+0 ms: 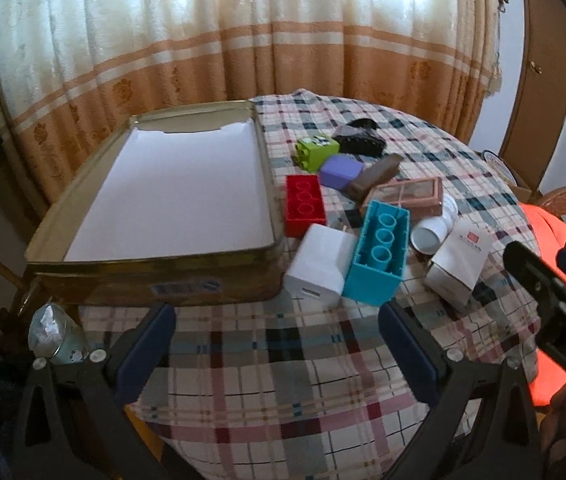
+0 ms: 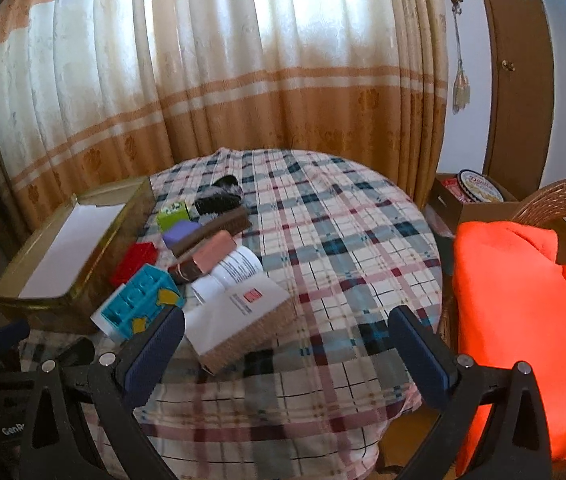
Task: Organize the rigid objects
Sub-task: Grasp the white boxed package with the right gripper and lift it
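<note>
A shallow gold tin lined with white paper sits on the left of the round table, also seen as the tin in the right wrist view. Right of it lies a pile: a red brick, a blue brick, a green block, a purple block, a white adapter, a white carton, a pink case and a white jar. My left gripper hangs open above the near cloth. My right gripper is open too, beside the white carton.
A checked cloth covers the table. An orange garment hangs over a wicker chair at the right. Behind it stands a cardboard box holding a round tin. A curtain backs the table. A dark brush lies behind the pile.
</note>
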Available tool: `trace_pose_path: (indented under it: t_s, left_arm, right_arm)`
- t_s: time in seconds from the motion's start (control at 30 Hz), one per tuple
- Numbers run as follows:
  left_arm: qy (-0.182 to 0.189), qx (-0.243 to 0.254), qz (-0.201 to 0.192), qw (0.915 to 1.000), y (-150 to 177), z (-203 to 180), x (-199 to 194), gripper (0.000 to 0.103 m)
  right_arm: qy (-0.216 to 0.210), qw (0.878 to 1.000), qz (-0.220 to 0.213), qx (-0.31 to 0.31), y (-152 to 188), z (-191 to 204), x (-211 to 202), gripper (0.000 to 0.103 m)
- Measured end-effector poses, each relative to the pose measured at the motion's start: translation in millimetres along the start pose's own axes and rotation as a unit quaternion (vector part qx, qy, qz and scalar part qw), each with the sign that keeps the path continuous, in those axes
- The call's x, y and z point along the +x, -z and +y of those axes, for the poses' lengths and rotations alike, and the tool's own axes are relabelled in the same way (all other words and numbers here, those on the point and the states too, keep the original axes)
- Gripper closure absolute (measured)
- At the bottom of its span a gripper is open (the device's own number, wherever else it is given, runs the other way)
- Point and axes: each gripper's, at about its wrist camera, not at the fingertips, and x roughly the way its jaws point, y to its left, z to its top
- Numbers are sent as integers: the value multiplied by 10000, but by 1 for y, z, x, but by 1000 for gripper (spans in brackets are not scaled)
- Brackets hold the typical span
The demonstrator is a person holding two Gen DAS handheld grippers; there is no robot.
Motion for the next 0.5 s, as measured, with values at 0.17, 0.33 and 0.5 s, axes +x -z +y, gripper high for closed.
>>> trace_pose_path:
  t_s: [0.17,0.33,0.5]
  left_arm:
    - [80,73,99,9999,0,-3,7,1]
    - [-19,5,114,9999,-3,4,9,1]
    - [-61,32,40,10000,-7,9,8,1]
  right_arm:
    - [-211,9993,204,-251,-4,6,22,1]
    - [-458,9960,603,-484,-5,10,49,1]
    - [-895,9901,918,-570,-7,14,66,1]
